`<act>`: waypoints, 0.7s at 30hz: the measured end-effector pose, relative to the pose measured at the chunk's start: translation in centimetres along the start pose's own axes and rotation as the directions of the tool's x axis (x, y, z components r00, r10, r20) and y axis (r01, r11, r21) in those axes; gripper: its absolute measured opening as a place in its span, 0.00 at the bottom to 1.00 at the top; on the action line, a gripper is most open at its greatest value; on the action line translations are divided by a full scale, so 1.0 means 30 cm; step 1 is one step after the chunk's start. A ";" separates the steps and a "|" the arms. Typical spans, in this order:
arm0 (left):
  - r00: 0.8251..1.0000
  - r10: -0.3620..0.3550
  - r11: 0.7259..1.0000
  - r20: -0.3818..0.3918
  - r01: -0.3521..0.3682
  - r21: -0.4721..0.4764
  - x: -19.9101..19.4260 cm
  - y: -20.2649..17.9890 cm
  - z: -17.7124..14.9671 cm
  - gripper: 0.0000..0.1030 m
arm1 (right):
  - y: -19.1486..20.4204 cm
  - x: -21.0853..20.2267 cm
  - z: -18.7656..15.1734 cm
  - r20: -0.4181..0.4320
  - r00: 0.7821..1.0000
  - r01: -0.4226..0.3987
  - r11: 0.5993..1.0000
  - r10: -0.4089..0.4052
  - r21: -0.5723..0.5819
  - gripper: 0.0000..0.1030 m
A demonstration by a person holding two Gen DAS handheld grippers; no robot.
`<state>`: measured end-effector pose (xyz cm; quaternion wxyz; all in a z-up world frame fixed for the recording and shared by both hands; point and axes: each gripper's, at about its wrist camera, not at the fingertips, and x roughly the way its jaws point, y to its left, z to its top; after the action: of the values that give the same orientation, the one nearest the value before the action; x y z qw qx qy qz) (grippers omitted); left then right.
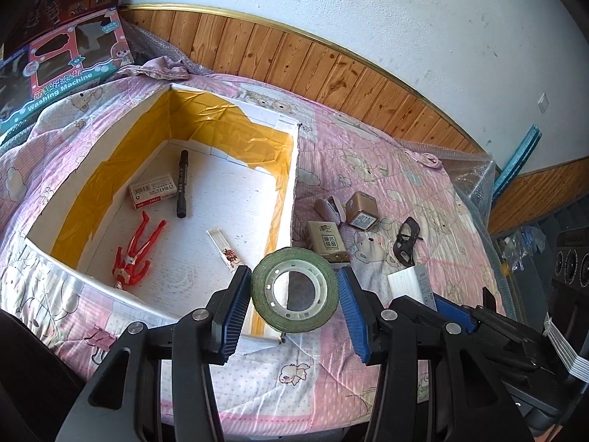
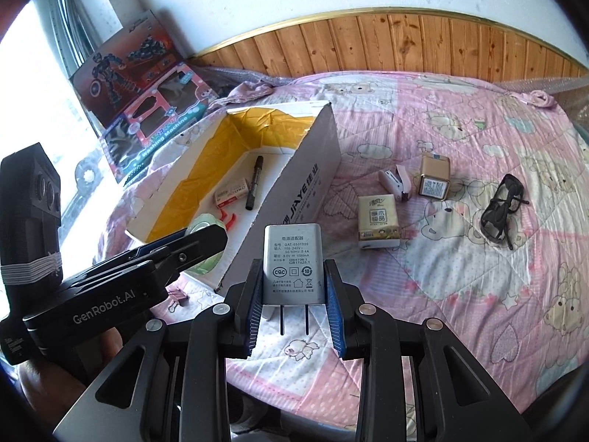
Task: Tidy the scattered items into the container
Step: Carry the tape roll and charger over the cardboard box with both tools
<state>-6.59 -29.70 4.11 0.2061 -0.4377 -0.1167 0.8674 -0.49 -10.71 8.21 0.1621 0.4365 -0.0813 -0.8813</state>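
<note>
Quilt (image 2: pixel 441 280): soft pink quilted cotton printed with bears; it carries everything I work on.
Box (image 1: pixel 294 169): my container, a white rectangular carton lined in glossy yellow tape, open at the top; its printed outer wall shows only in the right wrist view.
Box contents: a black marker (image 1: pixel 182 184), a small red-and-white carton (image 1: pixel 152 193) touching it, a red plastic figure (image 1: pixel 134 254) and a clear flat packet (image 1: pixel 224 248), which only the left wrist view shows.
Loose on the quilt: a tissue pack (image 2: pixel 379 226), a gold tin (image 2: pixel 434 180), a pale stapler (image 2: pixel 395 182) and black glasses (image 2: pixel 500 211), all right of the box.
Left gripper (image 1: pixel 294 291): my ribbed blue pads clamp a roll of green tape (image 1: pixel 294 289), matte with a white plastic core, held upright over the box's near right corner.
Right gripper (image 2: pixel 294 283): closed on a smooth grey power adapter (image 2: pixel 292 265), label towards the camera, prongs down, above the quilt just outside the box.
Binder clip (image 2: pixel 178 298): small, pink, on the quilt beside the box's near wall.
</note>
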 end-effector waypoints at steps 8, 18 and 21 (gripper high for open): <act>1.000 0.015 0.999 0.011 -0.014 -0.033 -0.004 0.068 0.032 0.48 | 0.046 0.026 0.047 -0.001 1.000 -0.010 1.000 0.010 -0.021 0.31; 0.999 0.029 0.997 0.021 -0.028 -0.070 -0.004 0.131 0.065 0.48 | 0.100 0.064 0.106 -0.004 1.000 -0.028 0.998 0.028 -0.054 0.31; 0.999 0.035 0.996 0.021 -0.033 -0.077 -0.002 0.145 0.074 0.48 | 0.114 0.072 0.122 -0.003 0.999 -0.033 0.998 0.033 -0.061 0.31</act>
<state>-9.45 -33.65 3.80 0.1730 -0.4372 -0.1447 0.8706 -3.89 -14.66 9.80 0.1898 0.4308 -0.0612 -0.8801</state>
